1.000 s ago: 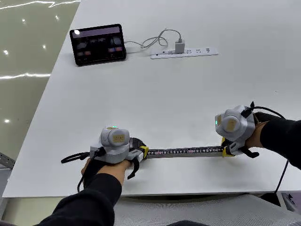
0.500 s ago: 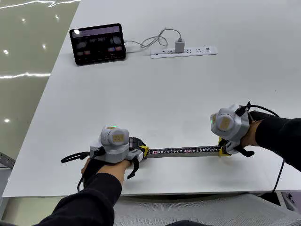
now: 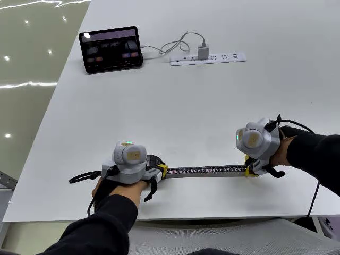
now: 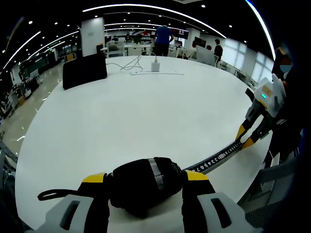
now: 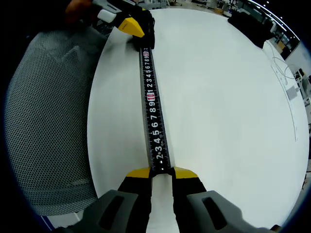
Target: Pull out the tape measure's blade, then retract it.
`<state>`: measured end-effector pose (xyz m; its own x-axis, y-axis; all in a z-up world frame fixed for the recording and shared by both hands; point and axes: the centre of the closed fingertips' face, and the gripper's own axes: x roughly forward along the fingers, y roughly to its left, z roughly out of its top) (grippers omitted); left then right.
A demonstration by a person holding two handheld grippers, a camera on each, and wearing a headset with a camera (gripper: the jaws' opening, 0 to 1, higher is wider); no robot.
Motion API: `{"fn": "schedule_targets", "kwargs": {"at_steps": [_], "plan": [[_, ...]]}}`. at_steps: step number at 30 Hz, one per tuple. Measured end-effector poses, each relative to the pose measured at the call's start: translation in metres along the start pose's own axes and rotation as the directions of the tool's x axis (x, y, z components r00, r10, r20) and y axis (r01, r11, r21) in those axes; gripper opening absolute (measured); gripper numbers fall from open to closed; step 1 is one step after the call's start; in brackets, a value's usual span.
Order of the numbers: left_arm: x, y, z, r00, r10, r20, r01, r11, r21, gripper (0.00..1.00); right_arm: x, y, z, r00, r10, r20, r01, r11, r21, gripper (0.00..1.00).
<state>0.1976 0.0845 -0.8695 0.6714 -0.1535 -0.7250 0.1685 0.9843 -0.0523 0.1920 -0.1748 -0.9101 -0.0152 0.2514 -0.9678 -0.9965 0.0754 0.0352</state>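
Black case [image 4: 141,190] in left tool [image 4: 146,177], right tool [image 5: 162,173] pinching blade [image 5: 151,111]

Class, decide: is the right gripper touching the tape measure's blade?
Touching. In the right gripper view, the right gripper has its jaws pinched on the blade end.

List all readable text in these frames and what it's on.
"2 3 4 5 6 7 8 9": on the blade, right gripper view.
"10": same blade, marked in red.
"1 2 3 4 5 6 7 8 9": blade, past the 10.
Head view: blade numerals too small to read.
Screen of the tablet: too blurred to read.
On the case: no text visible.
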Motion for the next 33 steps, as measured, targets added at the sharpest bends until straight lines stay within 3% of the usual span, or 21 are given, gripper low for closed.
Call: {"fn": "schedule_targets", "kwargs": {"at_steps": [33], "plan": [[0.000,0.000,0.000,1.0000,0.001,0.001,-0.001,1.000,-0.001,0.56,0.004,0.002,0.014,1.0000,-0.001,0.008,0.000,1.000,0.009,0.11]]}}
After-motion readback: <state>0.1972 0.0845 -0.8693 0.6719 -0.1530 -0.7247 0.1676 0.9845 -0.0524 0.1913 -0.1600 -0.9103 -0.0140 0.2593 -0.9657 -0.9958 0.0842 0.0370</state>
